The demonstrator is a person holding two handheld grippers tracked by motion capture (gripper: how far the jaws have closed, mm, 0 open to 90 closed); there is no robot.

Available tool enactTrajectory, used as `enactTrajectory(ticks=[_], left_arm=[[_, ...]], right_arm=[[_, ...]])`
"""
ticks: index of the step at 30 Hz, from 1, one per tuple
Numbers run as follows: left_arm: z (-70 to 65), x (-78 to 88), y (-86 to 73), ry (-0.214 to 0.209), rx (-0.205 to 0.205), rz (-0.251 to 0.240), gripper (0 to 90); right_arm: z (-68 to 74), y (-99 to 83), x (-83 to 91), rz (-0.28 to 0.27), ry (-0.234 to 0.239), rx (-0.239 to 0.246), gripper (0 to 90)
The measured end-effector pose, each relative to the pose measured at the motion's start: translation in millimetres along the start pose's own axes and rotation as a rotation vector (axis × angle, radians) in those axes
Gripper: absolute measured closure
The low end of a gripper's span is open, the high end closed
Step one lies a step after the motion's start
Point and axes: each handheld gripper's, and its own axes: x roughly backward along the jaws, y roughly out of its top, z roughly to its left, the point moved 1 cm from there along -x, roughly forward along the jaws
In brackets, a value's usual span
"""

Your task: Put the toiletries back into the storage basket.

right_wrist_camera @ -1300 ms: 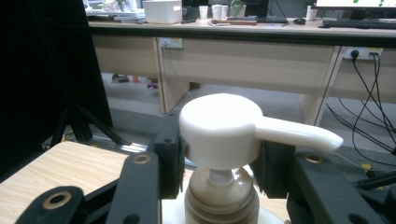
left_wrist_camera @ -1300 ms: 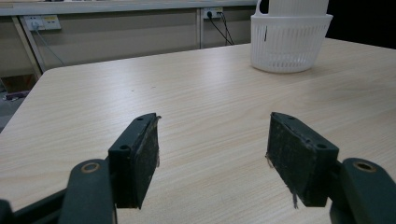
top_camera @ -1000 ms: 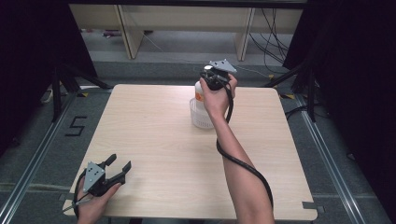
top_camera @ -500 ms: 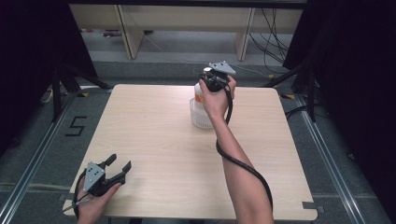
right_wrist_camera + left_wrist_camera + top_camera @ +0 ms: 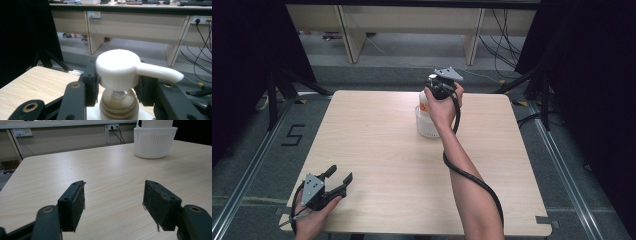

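Note:
A white pump bottle stands upright in a white ribbed basket toward the table's far middle. My right gripper is at the bottle's top. In the right gripper view its jaws are shut on the white pump head, one pad on each side, and the spout points right. My left gripper rests low at the table's front left corner. It stands open with nothing between its pads, facing the basket far across the table.
The light wooden table has bare surface between the two grippers. Beyond its far edge are desk legs and cables on the floor. A black stand is off the far left corner.

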Motion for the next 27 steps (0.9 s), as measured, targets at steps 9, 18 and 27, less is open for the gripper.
enactTrajectory(ticks=[9, 18, 27], left_arm=[[-0.4, -1.4, -0.3, -0.001, -0.005, -0.015, 33.1], [-0.6, -1.6, -0.4, 0.0, -0.004, -0.014, 33.1], [-0.4, -1.8, -0.3, -0.001, -0.002, -0.016, 33.1]], right_arm=[[-1.9, -1.0, 1.3, 0.0, 0.0, 0.016, 59.4], [-5.0, -4.6, 5.9, 0.009, -0.016, 0.018, 56.9], [-1.8, -5.2, 8.8, 0.022, -0.011, 0.009, 42.7]])
